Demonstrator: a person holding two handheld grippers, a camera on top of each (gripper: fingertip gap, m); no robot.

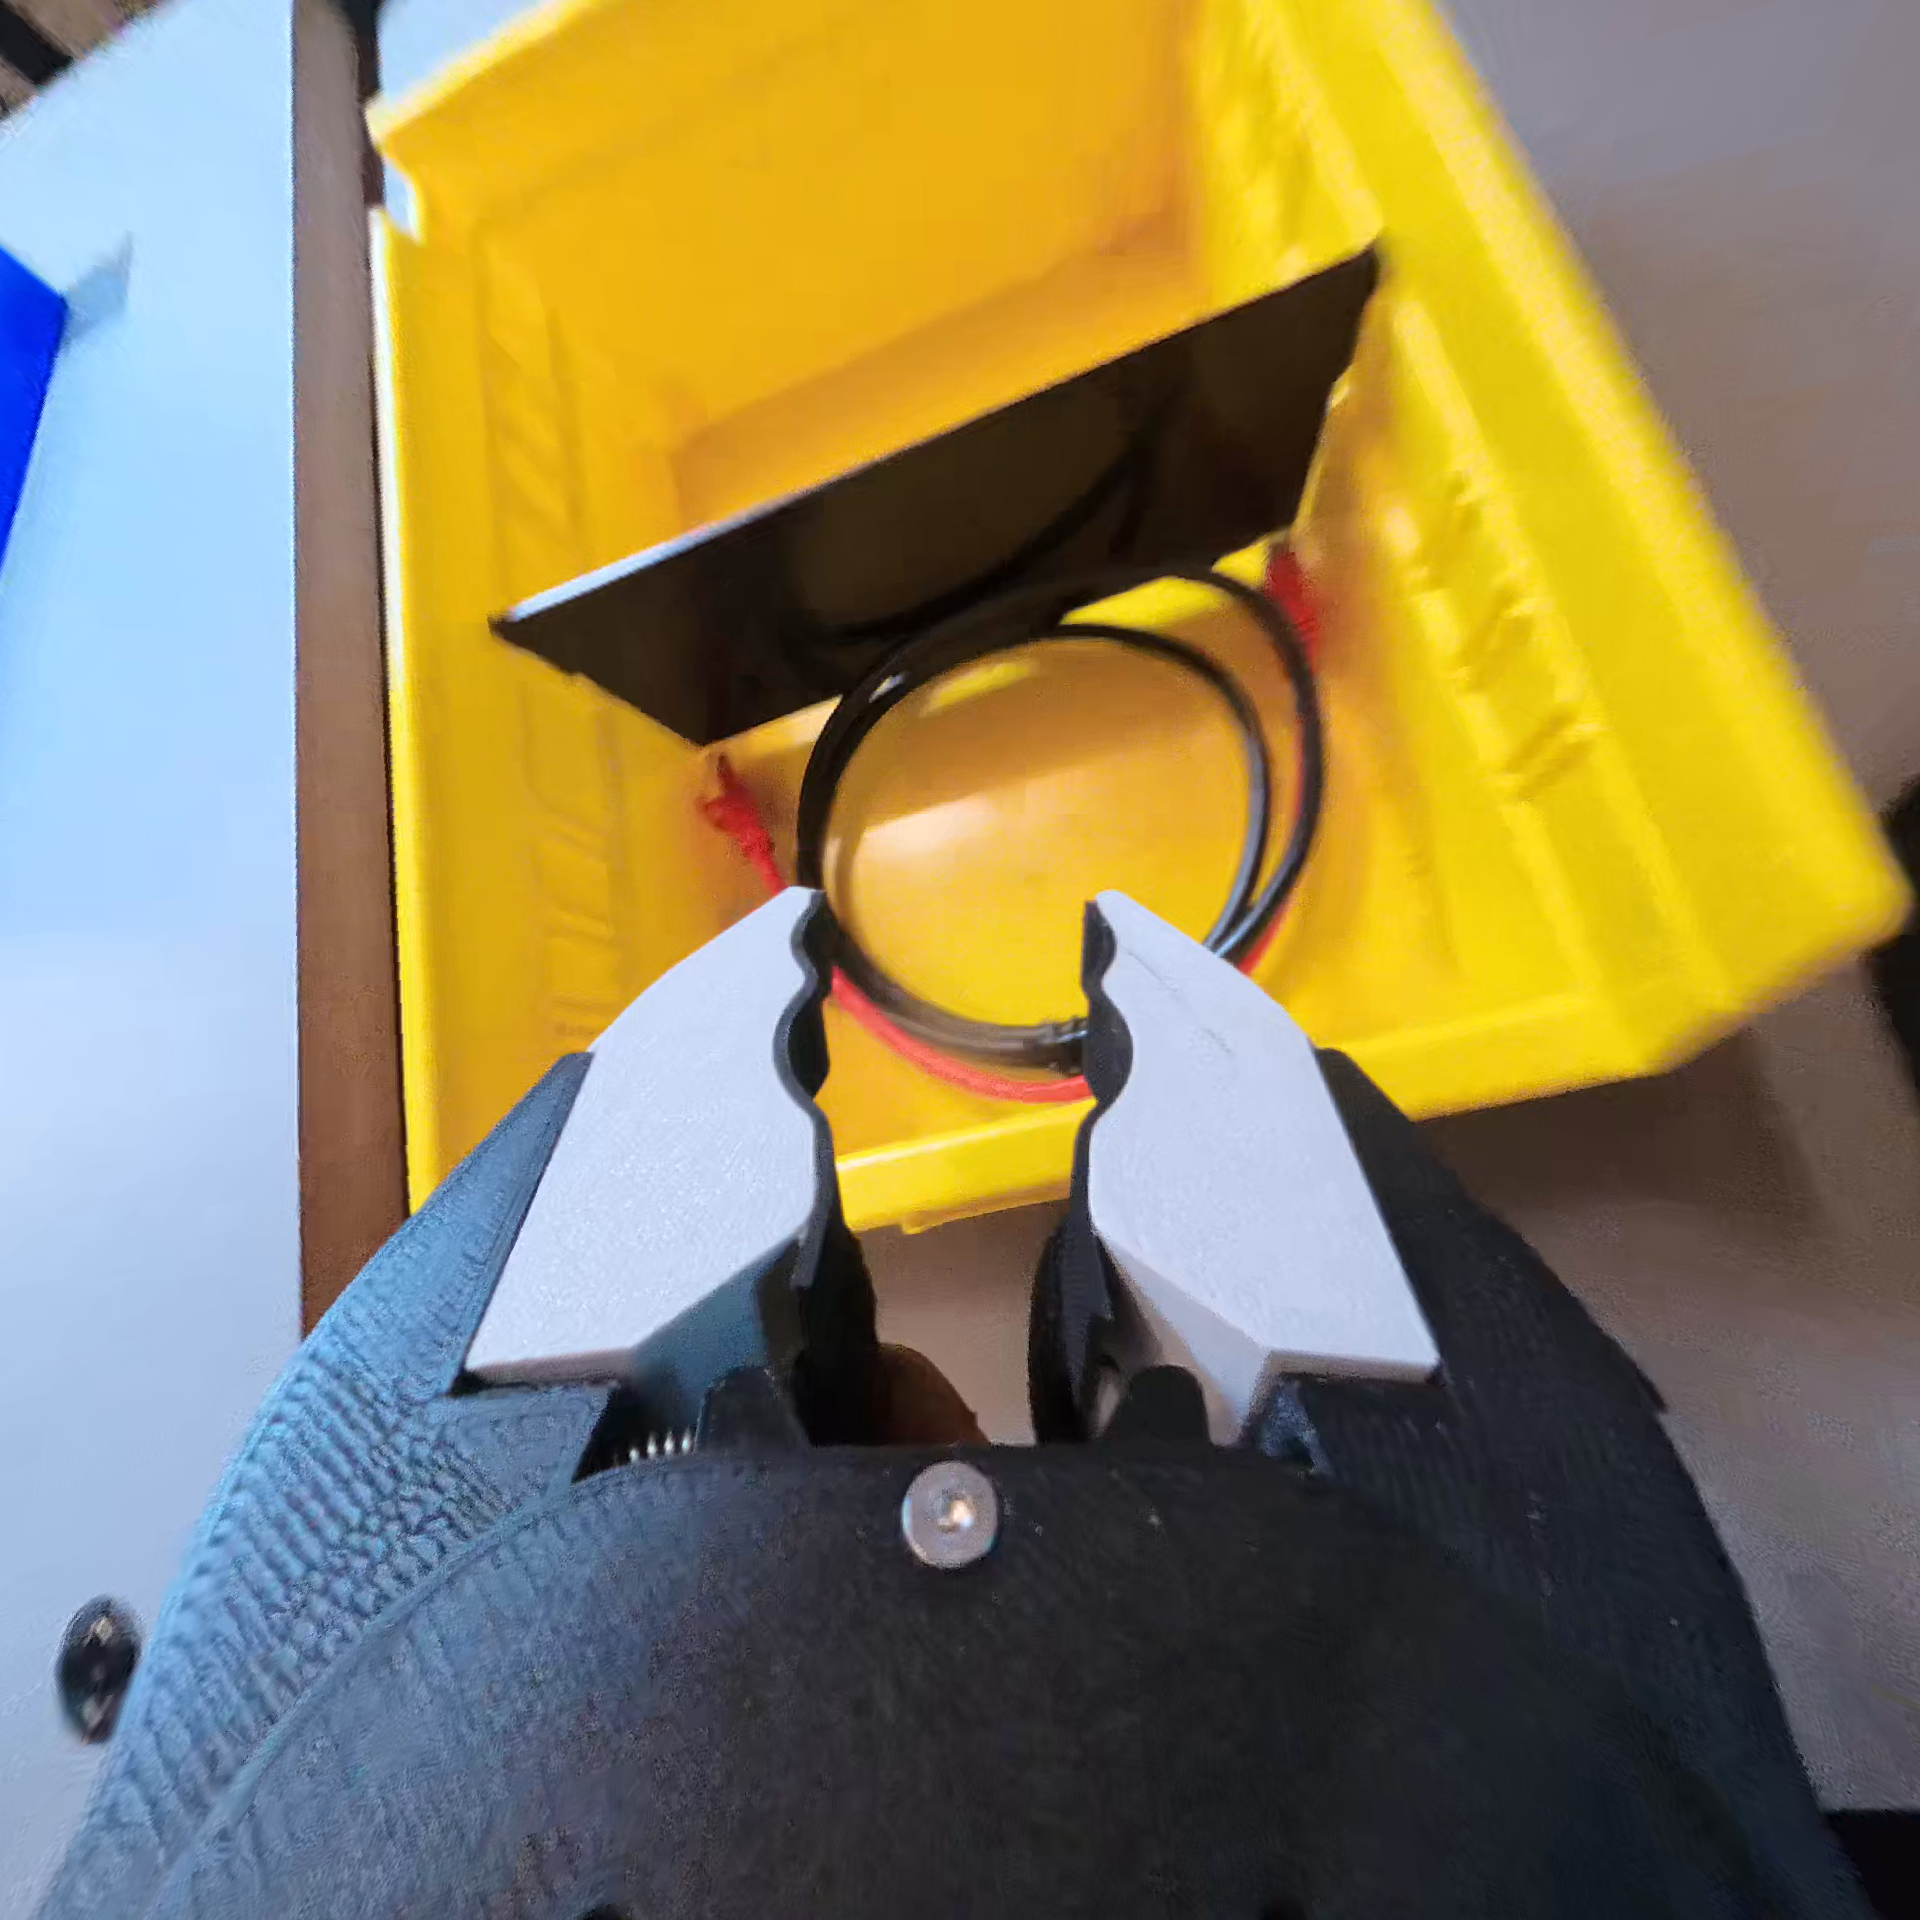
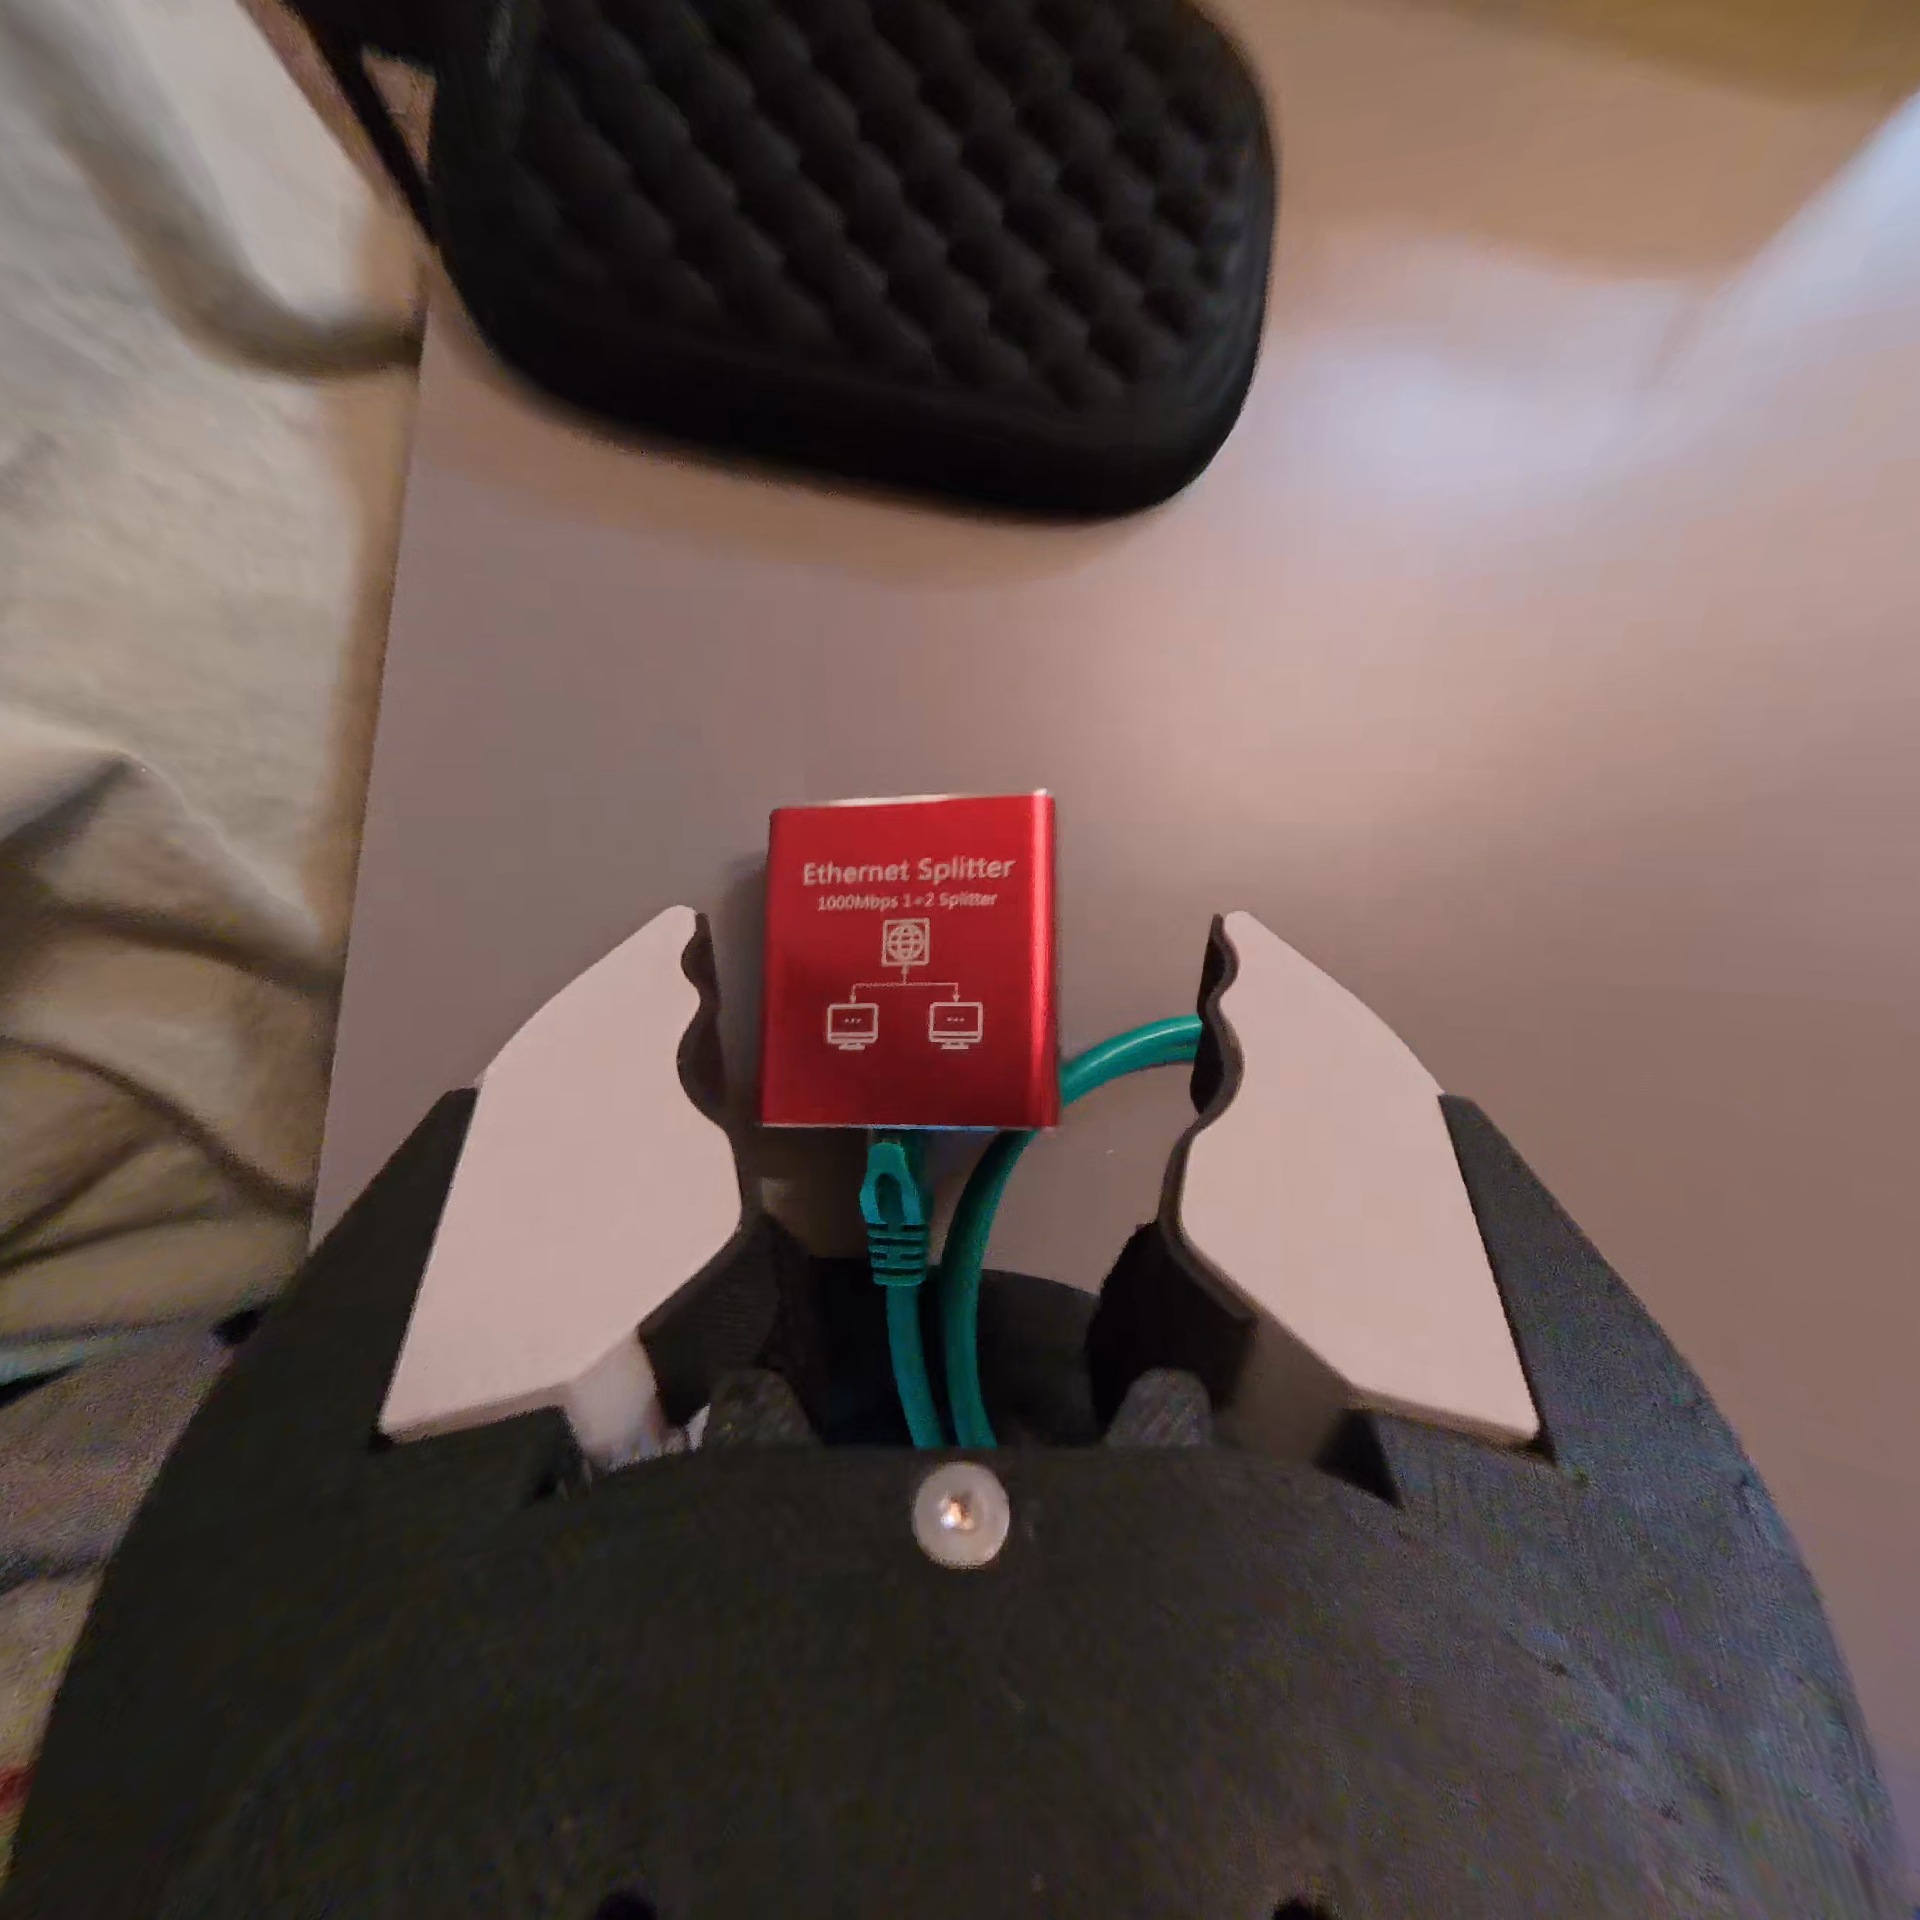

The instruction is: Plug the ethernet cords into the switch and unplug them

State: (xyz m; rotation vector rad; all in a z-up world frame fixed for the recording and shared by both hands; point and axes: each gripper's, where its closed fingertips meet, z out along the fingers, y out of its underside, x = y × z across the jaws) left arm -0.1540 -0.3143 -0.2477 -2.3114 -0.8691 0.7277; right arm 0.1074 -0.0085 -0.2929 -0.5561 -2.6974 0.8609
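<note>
The right tool (image 2: 956, 971) is hovering with its pale fingers spread wide apart, gripping nothing. Between them a small red switch (image 2: 912, 961) is lying flat on the pale worktop (image 2: 1351, 727). Its top is bearing white lettering and a small diagram of icons, not repeated here. A green ethernet cord (image 2: 894, 1226) is sitting plugged into the near edge of the switch, and its cable is looping back past the switch's right side towards the tool body. Beyond the switch, a black case with a quilted, dimpled surface (image 2: 852, 239) is resting on the worktop. Left of the switch, past the worktop's edge, pale crumpled fabric (image 2: 156, 644) is showing.

The left tool (image 1: 951, 914) is also hanging with its fingers parted, empty, over the near end of a yellow plastic bin (image 1: 1558, 727). Inside the bin, a coil of black and red wire (image 1: 1060, 831) is lying just beyond the fingertips, and a black divider panel (image 1: 935, 520) is crossing the bin behind the coil. Left of the bin, a brown strip (image 1: 343, 727) is bordering a white surface (image 1: 145, 831).
</note>
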